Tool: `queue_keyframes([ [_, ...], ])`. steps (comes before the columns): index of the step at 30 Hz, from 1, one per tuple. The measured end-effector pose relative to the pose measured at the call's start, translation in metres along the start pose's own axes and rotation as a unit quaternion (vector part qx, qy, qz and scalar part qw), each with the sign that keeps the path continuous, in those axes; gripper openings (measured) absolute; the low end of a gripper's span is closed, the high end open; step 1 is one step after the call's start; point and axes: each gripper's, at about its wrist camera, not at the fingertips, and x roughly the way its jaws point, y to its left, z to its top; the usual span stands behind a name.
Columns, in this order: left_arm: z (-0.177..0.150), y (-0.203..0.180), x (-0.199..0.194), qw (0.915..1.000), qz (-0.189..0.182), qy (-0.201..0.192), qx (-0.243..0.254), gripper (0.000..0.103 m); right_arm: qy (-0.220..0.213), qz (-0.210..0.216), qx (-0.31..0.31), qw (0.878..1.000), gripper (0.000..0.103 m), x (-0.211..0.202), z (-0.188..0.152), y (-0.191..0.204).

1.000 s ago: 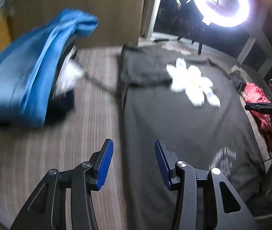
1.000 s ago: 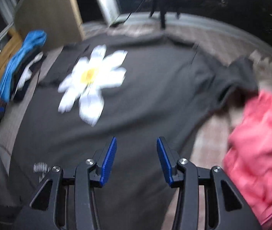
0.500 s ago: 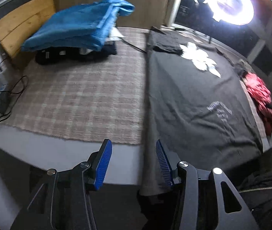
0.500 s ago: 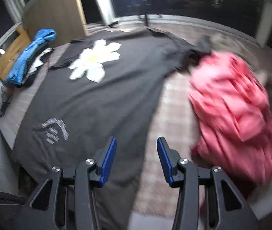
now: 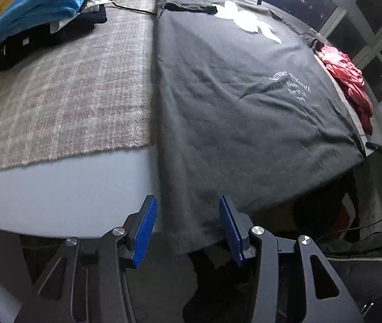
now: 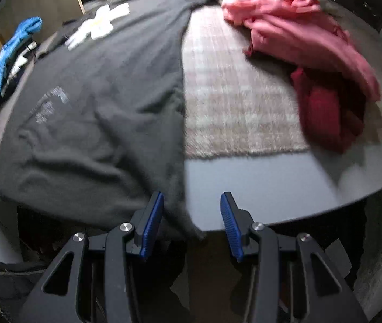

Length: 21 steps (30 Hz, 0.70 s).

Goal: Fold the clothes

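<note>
Left claw [image 5: 187, 228] wide open, holding nothing, sitting at the near edge of the worktop [image 5: 69, 188]. The near-left hem corner of the black T-shirt [image 5: 231, 102] hangs over that edge right between its blue pads, nearer the right pad.

Right claw [image 6: 191, 222] same state: spread wide, empty. The shirt's near-right hem corner droops off the edge just inside its left pad; bare worktop ahead of the right pad.

Shirt lies flat, long axis running straight away from both claws: hem near, daisy print [image 5: 253, 21] and collar far. Each claw is lined up on its own hem corner, so neither is the nearer one.

Outward from there: plaid mat [image 5: 64, 94] under the shirt, blue folded stack [image 5: 34, 8] far left, pink and red clothes pile [image 6: 304, 43] on the right, well clear of the shirt.

My read: next move is a two-corner pinch, then carry the hem far along that axis.
</note>
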Motion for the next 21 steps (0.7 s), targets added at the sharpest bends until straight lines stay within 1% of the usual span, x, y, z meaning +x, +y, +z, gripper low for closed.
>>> queue_keyframes([
  [2,-0.006,0.001,-0.004,0.9999,0.008,-0.009,-0.004,0.046,-0.024,0.006,-0.032,0.999,0.043,-0.025,0.017,0.02],
  [3,-0.008,0.002,-0.005,0.9999,0.007,-0.011,-0.008,0.046,-0.04,0.005,-0.059,0.997,0.043,-0.039,0.029,0.035],
  [5,-0.016,0.003,-0.004,0.9996,0.008,-0.015,-0.024,0.046,-0.073,0.012,-0.118,0.99,0.044,-0.064,0.06,0.069],
  [6,-0.018,0.004,-0.002,0.9994,0.008,-0.015,-0.031,0.046,-0.089,0.016,-0.147,0.985,0.048,-0.075,0.08,0.088],
  [7,-0.02,0.004,0.0,0.9991,0.007,-0.015,-0.038,0.046,-0.104,0.019,-0.17,0.98,0.055,-0.082,0.102,0.109],
  [8,-0.022,0.003,0.002,0.9988,0.009,-0.017,-0.045,0.046,-0.115,0.022,-0.184,0.976,0.057,-0.084,0.123,0.127],
  [10,-0.022,0.003,0.003,0.9979,0.016,-0.025,-0.057,0.046,-0.138,0.039,-0.208,0.968,0.059,-0.082,0.179,0.166],
  [13,-0.022,0.002,0.004,0.9961,0.026,-0.037,-0.075,0.046,-0.151,0.09,-0.224,0.959,0.059,-0.059,0.255,0.23],
  [14,-0.022,0.002,0.005,0.9949,0.027,-0.041,-0.088,0.046,-0.14,0.103,-0.22,0.96,0.059,-0.044,0.278,0.253],
  [16,-0.021,0.001,0.005,0.9931,0.035,-0.046,-0.102,0.046,-0.102,0.134,-0.205,0.964,0.059,-0.005,0.321,0.298],
  [19,-0.021,-0.004,0.007,0.9906,0.05,-0.051,-0.117,0.044,-0.063,0.139,-0.188,0.97,0.059,0.056,0.371,0.351],
  [21,-0.02,-0.005,0.007,0.9902,0.049,-0.052,-0.12,0.042,-0.04,0.118,-0.204,0.971,0.059,0.099,0.391,0.387],
])
